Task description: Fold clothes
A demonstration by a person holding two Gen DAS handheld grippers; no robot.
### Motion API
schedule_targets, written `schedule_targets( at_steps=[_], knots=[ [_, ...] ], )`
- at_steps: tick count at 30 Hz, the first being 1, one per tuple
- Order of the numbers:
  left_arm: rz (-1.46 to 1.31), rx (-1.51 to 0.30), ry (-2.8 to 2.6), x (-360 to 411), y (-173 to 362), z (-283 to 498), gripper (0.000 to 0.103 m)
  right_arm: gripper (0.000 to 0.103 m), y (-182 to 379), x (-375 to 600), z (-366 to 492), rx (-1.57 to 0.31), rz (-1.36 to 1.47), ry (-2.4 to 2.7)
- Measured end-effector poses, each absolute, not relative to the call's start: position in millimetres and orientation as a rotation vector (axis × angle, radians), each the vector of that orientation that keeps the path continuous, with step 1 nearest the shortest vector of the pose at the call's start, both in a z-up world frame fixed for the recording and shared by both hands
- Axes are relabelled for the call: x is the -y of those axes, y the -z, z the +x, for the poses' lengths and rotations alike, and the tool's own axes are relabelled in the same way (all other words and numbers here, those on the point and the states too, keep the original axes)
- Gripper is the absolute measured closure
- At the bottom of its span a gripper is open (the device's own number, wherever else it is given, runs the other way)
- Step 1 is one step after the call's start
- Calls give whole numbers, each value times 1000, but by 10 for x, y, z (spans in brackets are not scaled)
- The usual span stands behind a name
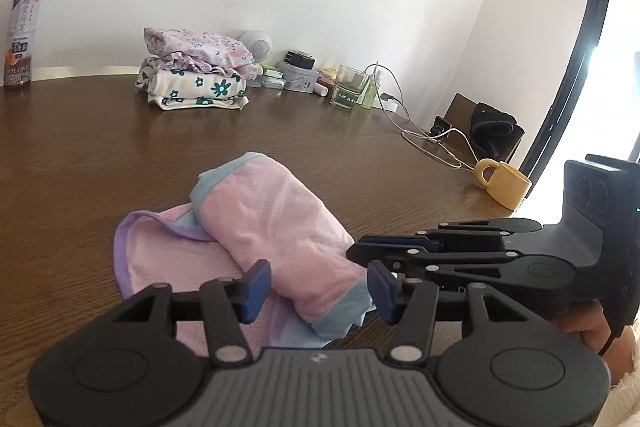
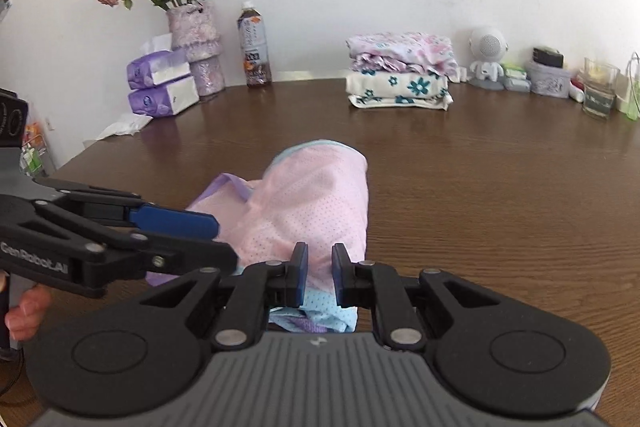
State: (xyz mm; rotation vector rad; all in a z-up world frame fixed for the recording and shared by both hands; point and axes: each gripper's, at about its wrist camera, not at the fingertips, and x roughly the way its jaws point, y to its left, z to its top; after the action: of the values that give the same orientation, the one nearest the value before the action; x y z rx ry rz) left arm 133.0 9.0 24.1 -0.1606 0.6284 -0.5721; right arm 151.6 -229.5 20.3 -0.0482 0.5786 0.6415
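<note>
While the pink mesh garment (image 1: 264, 227) lies partly rolled on the brown table (image 1: 80, 155), the fold on it reads as started but not finished: one long portion with pale blue trim is doubled over the middle, and a flatter flap with a lilac edge spreads out from under the roll on the side toward the tea bottle (image 1: 22, 35). Beyond the garment, against the wall, a stack of folded clothes (image 2: 400, 71) already sits squared up, so I judge earlier pieces done and this one the piece in hand; the loose flap and the blue hem at the near end remain to be tucked. Left gripper (image 1: 318, 287): jaws spread wide, pads on either side of the near end of the roll, gripping nothing that I can see; contact with the cloth cannot be told from this view. Right gripper (image 2: 320, 275): jaws narrowed to a small gap over the near blue-trimmed end; pink and blue cloth shows in the gap, but whether the pads pinch it cannot be told, so I log it as nearly closed, grasp unconfirmed. In the left wrist view the right gripper comes in beside the roll, on the side toward the yellow mug (image 1: 504, 187). A hand (image 2: 24, 311) holds the left tool.
</note>
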Motion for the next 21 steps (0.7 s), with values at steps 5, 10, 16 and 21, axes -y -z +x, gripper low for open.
schedule_targets(
  at_steps=[5,10,16,21],
  knots=[
    [-36,-618,592,100,-243,1170,29,65,-283,2499,1356,-558,-64,-625],
    [149,-578,488,369,-191,1117,37,58,-240,2527,1209,-566,-158,-647],
    [156,-588,419,325,-152,1144,88,67,-116,2369,1312,-588,-201,-662],
    [127,-592,391,214,-181,1072,93,89,-95,2297,1290,-584,-209,-684]
  ],
)
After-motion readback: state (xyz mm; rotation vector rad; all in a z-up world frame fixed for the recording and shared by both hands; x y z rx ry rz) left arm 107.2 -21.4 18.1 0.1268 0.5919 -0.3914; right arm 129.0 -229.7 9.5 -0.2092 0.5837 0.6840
